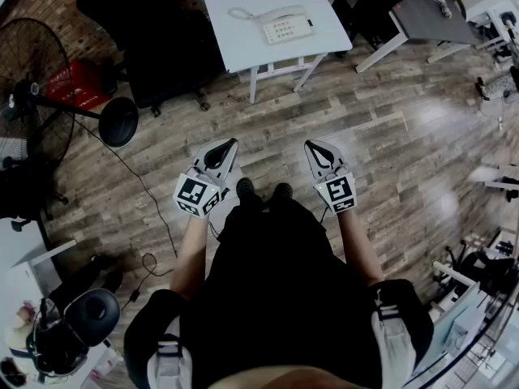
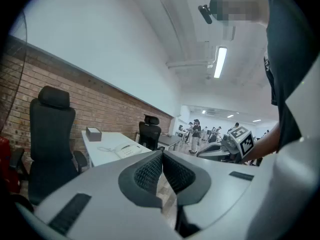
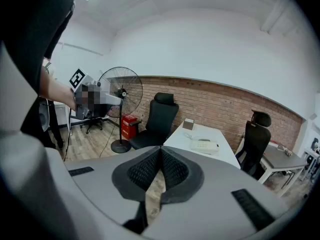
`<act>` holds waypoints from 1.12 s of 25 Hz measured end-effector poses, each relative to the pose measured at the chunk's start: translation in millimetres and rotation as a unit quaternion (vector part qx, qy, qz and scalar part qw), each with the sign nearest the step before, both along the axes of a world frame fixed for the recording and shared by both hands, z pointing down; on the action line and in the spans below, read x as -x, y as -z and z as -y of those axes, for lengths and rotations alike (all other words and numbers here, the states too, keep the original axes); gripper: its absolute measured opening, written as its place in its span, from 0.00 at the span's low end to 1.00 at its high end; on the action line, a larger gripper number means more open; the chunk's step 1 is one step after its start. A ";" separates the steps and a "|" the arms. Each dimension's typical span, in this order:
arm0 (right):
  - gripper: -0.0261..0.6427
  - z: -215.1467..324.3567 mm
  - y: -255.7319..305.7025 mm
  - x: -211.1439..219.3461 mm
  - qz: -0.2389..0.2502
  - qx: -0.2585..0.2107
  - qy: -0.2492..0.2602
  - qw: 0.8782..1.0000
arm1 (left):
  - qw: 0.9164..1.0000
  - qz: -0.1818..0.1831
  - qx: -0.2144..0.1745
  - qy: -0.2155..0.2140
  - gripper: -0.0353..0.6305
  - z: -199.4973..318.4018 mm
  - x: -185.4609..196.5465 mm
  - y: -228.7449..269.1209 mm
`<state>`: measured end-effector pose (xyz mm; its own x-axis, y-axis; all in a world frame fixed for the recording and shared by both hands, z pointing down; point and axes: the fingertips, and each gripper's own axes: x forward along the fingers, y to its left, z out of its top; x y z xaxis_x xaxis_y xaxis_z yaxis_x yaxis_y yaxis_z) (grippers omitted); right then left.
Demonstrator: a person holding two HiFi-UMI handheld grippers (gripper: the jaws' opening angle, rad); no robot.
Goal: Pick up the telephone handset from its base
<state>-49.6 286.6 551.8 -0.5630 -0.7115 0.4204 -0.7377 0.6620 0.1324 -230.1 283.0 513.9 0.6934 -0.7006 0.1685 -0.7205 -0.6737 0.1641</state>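
We are holding the left gripper (image 1: 229, 144) and right gripper (image 1: 311, 145) over the floor (image 1: 389, 136), both pairs of fingers (image 2: 148, 172) pressing together on nothing. The pale handset (image 1: 280, 13) is lying across its keypad base (image 1: 289, 30) on the white tabletop (image 1: 243, 49), well ahead.

Head view is looking steeply down; both gripper views are facing the distant table (image 1: 243, 49) and telephone (image 1: 285, 27), shared by all.

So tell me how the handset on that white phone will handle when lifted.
The handset looks like rigid moulded plastic, so probably stiff and light. Its cord loops loosely beside the base, so it would likely trail and tug; the base may slide on the smooth white table.
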 end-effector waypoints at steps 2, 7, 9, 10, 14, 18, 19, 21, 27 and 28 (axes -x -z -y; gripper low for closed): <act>0.03 -10.2 13.6 -8.6 0.001 -0.011 0.003 1.000 | 1.000 -0.002 -0.004 -0.015 0.08 -14.0 -19.5 11.6; 0.03 -29.2 36.0 -40.9 0.002 -0.048 -0.007 0.999 | 0.997 -0.006 -0.014 -0.082 0.09 -52.6 -87.3 34.2; 0.03 -38.8 33.2 -56.8 0.003 -0.050 -0.016 0.999 | 0.996 0.016 -0.026 -0.088 0.08 -64.7 -109.3 37.4; 0.03 -44.1 31.5 -65.0 0.007 -0.047 -0.019 0.999 | 0.995 0.027 -0.035 -0.086 0.08 -69.1 -118.1 39.8; 0.03 -50.8 30.6 -97.8 0.014 -0.043 -0.016 0.999 | 0.995 0.037 -0.054 -0.072 0.08 -66.5 -146.4 51.3; 0.04 -46.7 26.6 -122.5 0.029 -0.048 0.001 0.998 | 0.996 0.041 -0.055 -0.050 0.08 -58.7 -160.7 52.6; 0.04 -45.0 24.9 -126.5 0.034 -0.052 0.006 0.998 | 0.997 0.041 -0.054 -0.045 0.09 -58.7 -162.0 51.3; 0.04 -44.4 27.4 -129.7 0.037 -0.048 0.010 0.998 | 0.997 0.043 -0.051 -0.032 0.08 -60.0 -160.6 48.8; 0.04 -43.2 34.2 -129.8 0.038 -0.041 0.020 0.998 | 0.998 0.037 -0.046 0.003 0.08 -59.5 -153.7 46.3; 0.04 -42.5 33.0 -129.1 0.036 -0.041 0.021 0.998 | 0.998 0.036 -0.047 0.005 0.08 -58.7 -153.3 45.9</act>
